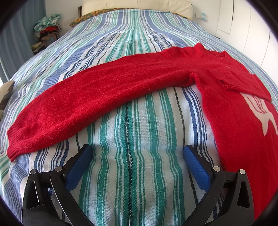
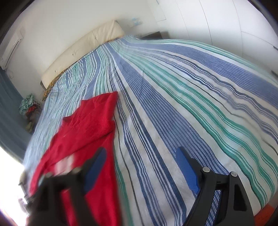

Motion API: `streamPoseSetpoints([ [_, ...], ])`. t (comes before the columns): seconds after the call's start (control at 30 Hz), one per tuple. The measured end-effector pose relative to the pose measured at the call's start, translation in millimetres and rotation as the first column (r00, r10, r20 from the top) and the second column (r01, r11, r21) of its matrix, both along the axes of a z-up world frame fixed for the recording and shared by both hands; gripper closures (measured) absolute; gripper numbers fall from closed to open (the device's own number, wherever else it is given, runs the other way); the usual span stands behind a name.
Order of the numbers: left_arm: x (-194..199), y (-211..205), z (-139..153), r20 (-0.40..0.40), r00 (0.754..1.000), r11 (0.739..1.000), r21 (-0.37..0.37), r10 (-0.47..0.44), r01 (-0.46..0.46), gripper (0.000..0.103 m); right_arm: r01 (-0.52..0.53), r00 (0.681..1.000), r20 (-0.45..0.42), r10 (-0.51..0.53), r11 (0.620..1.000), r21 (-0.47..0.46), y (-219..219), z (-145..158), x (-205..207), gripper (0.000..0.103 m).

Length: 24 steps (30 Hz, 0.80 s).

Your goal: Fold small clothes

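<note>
A red knit sweater [image 1: 231,107] with a white pattern lies flat on the striped bedspread [image 1: 135,130]. One long sleeve [image 1: 90,99] stretches out to the left; the other sleeve's cuff [image 1: 224,76] is folded across the chest. My left gripper [image 1: 138,153] hovers open over bare bedspread, just below the long sleeve and left of the sweater's body. In the right wrist view the sweater [image 2: 83,139] fills the lower left. My right gripper [image 2: 140,158] is open with nothing between the fingers; its blurred left finger [image 2: 94,170] is over the red fabric, its right finger [image 2: 187,170] over the stripes.
A cream headboard [image 1: 139,7] stands at the far end of the bed. A pile of mixed clothes [image 1: 46,29] sits beside the bed at the far left. White wardrobe doors [image 2: 225,26] run along the right side.
</note>
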<state>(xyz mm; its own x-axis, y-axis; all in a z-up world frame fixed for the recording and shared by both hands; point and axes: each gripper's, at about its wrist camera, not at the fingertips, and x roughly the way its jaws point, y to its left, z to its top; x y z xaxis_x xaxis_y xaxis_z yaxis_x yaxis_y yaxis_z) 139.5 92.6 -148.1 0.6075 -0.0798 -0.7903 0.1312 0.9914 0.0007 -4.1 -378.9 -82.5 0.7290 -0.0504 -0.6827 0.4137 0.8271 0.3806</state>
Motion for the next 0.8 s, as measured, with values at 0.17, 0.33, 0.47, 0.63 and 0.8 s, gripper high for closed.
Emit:
streamPoseSetpoints([
  [0.17, 0.1, -0.1, 0.0, 0.000, 1.000, 1.000, 0.000, 0.000, 0.000, 0.000, -0.016, 1.000, -0.016, 0.015, 1.000, -0.017, 4.1, -1.6, 3.7, 0.022],
  [0.33, 0.1, -0.1, 0.0, 0.000, 1.000, 1.000, 0.000, 0.000, 0.000, 0.000, -0.017, 1.000, -0.010, 0.017, 0.999, -0.029, 6.0, 0.5, 2.3, 0.022],
  [0.47, 0.0, -0.1, 0.0, 0.000, 1.000, 1.000, 0.000, 0.000, 0.000, 0.000, -0.001, 1.000, -0.002, 0.001, 1.000, -0.012, 1.4, 0.7, 0.1, 0.022],
  [0.63, 0.0, -0.1, 0.0, 0.000, 1.000, 1.000, 0.000, 0.000, 0.000, 0.000, 0.010, 1.000, 0.002, -0.010, 1.000, 0.005, -2.4, -0.2, -1.2, 0.022],
  [0.8, 0.0, -0.2, 0.1, 0.000, 1.000, 1.000, 0.000, 0.000, 0.000, 0.000, 0.010, 1.000, -0.012, -0.010, 1.000, -0.007, -1.4, -1.2, 1.5, 0.022],
])
